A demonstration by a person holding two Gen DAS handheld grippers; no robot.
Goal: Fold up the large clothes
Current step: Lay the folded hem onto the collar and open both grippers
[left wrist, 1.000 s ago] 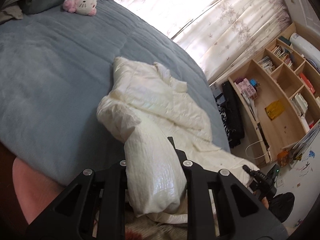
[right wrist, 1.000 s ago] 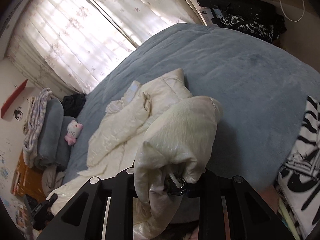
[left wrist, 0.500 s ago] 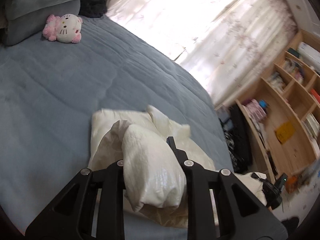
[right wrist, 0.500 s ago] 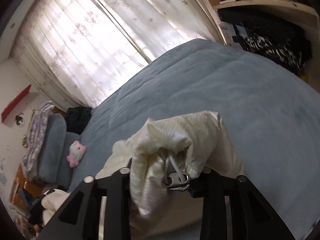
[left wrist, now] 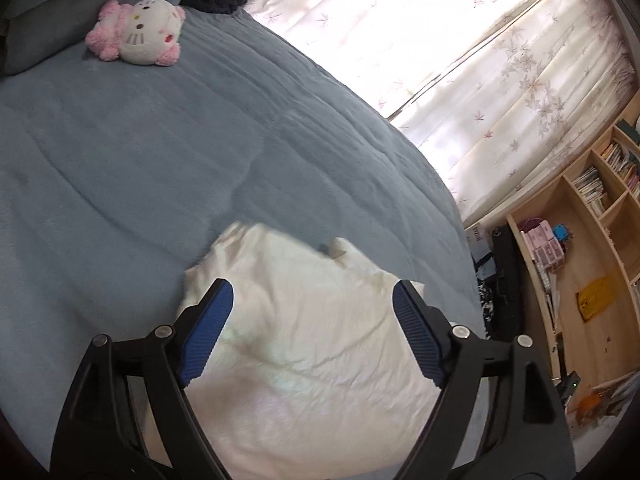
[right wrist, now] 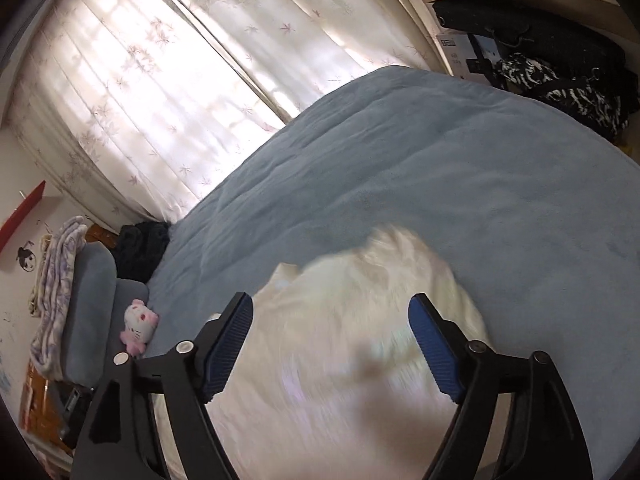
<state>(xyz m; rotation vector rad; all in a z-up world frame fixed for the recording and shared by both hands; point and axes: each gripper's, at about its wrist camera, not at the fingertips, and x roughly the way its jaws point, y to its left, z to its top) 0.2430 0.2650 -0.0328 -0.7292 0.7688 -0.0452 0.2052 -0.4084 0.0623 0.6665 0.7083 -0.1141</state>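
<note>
A cream puffy jacket (left wrist: 304,344) lies on the blue-grey bed (left wrist: 140,168), blurred as it settles. My left gripper (left wrist: 312,304) hovers just over it with its jaws opening wide. Its blue pads (left wrist: 206,336) stand clear of the fabric. In the right wrist view the same jacket (right wrist: 352,344) fills the lower middle, smeared by motion. My right gripper (right wrist: 332,320) is above it, jaws opening too, pads (right wrist: 434,354) apart from the cloth. Neither gripper holds anything.
A pink and white plush toy (left wrist: 138,32) sits near grey pillows (right wrist: 86,312) at the head of the bed. Sheer curtains (left wrist: 460,60) cover the window. Wooden shelves (left wrist: 580,248) and dark bags (right wrist: 560,72) stand beside the bed.
Both grippers carried the jacket's edge forward over the bed, then let go; their jaws went from shut on the fabric to wide apart, and the jacket dropped folded over.
</note>
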